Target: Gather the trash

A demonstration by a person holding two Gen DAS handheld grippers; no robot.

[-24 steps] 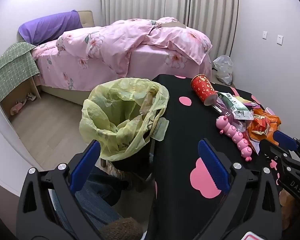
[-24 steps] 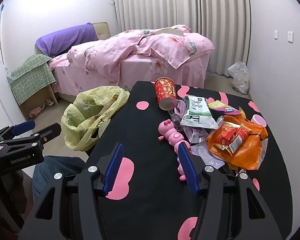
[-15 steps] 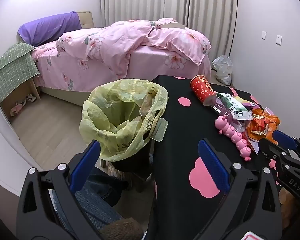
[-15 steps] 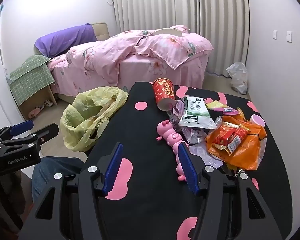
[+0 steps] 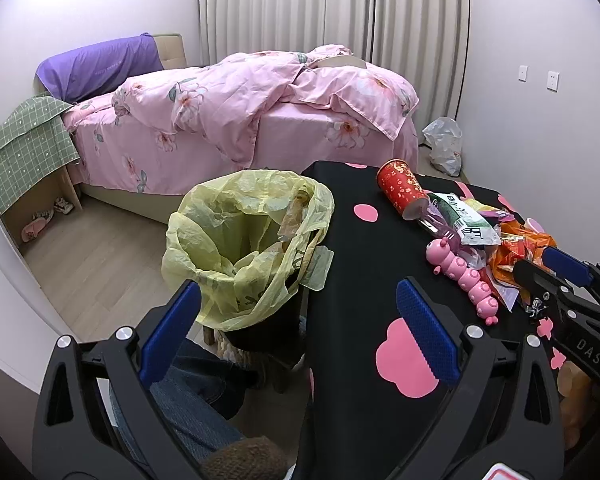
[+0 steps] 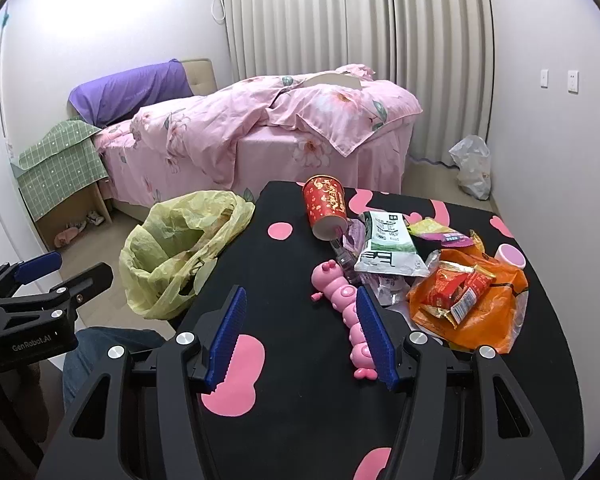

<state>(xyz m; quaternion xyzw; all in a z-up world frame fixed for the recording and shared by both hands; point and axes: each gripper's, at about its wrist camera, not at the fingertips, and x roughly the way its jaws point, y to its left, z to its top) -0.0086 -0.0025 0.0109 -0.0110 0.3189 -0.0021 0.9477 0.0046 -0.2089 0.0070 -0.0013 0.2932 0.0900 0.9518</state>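
1. Bin first: the trash bin with the crinkly yellow plastic bag (image 5: 244,248) stands on the floor, just beside the left edge of the table. It looks nearly empty, so I think the job is only starting.
2. Left gripper (image 5: 296,320) hangs wide open with nothing in it, over the gap between bin and table.
3. Black tablecloth with pink spots (image 6: 284,264) looks soft and flat.
4. Right gripper (image 6: 296,332) is open and empty too. It has crept a little closer to the trash since a moment ago, so a first grab seems near.
5. Pink bumpy plastic caterpillar toy (image 6: 340,292) lies beside its right finger.
6. Red paper cup (image 6: 326,206) lies tipped on its side.
7. White and green shiny packet (image 6: 388,242) and crinkly orange wrappers (image 6: 472,300) sit in a pile, right of the toy.
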